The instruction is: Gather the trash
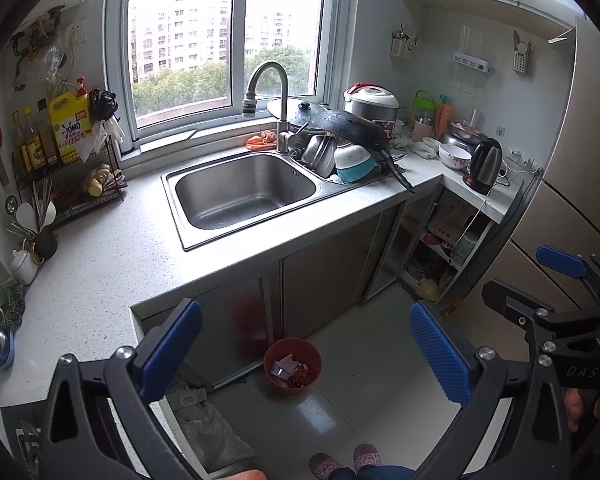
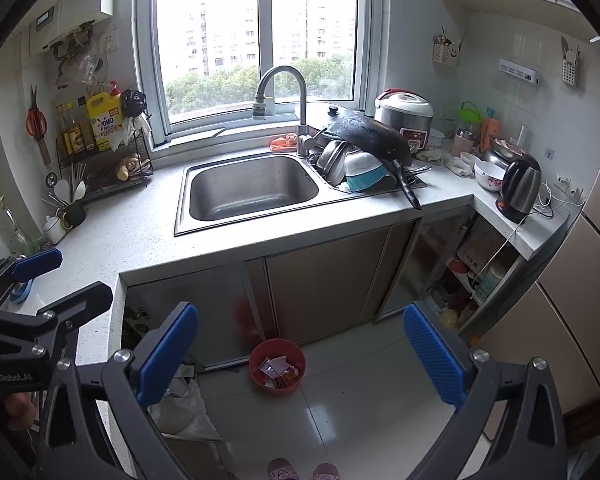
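Trash (image 1: 290,372) of crumpled wrappers lies inside a small red bin (image 1: 274,350) that stands on the pale tiled floor (image 1: 360,364), just in front of the cabinet doors (image 1: 324,276) below the sink (image 1: 244,192). Both pairs of tongs hang in the air above the floor, well apart from the bin. The left tongs (image 1: 306,350) are released, their blue pads spread wide with nothing between them, and the bin shows in the gap. The right tongs (image 2: 300,350) are released too, empty, with the same bin seen between their fingers. Each pair also appears at the edge of the other's view, jaws apart. On the table (image 1: 112,264) the sink basin sits under a curved faucet (image 1: 268,92), and beside it a black pan (image 1: 356,126) rests over stacked dishes. A kettle (image 1: 485,164) stands on the right stretch of the table. Two pink slippers (image 1: 346,462) show at the bottom edge.
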{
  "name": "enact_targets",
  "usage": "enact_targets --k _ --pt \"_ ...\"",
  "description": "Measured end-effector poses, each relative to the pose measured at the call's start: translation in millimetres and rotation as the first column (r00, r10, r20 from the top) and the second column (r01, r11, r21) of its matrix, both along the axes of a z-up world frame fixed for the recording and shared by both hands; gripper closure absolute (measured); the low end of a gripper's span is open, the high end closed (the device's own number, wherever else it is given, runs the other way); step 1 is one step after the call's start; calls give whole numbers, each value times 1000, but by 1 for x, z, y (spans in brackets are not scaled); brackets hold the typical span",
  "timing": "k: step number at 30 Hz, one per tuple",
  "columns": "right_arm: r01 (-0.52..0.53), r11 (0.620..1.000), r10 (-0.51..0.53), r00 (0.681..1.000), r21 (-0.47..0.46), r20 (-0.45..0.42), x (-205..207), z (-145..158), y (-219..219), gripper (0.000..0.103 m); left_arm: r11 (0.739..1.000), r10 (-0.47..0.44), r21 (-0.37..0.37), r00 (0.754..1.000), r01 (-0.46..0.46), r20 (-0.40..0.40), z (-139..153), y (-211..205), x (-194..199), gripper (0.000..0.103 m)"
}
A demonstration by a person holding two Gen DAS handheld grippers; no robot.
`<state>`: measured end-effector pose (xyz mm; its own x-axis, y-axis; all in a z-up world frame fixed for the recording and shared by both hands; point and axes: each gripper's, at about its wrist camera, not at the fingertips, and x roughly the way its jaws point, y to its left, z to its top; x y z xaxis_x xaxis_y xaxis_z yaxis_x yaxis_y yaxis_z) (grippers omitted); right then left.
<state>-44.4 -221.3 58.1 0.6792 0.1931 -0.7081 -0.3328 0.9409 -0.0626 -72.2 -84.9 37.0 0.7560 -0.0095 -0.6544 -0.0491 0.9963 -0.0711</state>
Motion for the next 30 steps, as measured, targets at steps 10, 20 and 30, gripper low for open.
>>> enact_targets --k 10,20,30 --pt "2 1000 -2 1000 1 -3 -5 4 -1 0 1000 10 1 1000 -10 7 0 -1 -4 0" --pt "11 1000 -11 1000 -1 -19 -11 0 1 0 999 36 -28 999 -35 3 -4 8 -10 0" --pt "17 1000 -17 999 -5 -34 -17 -1 5 0 999 18 -35 1000 -17 4 -5 5 -17 0"
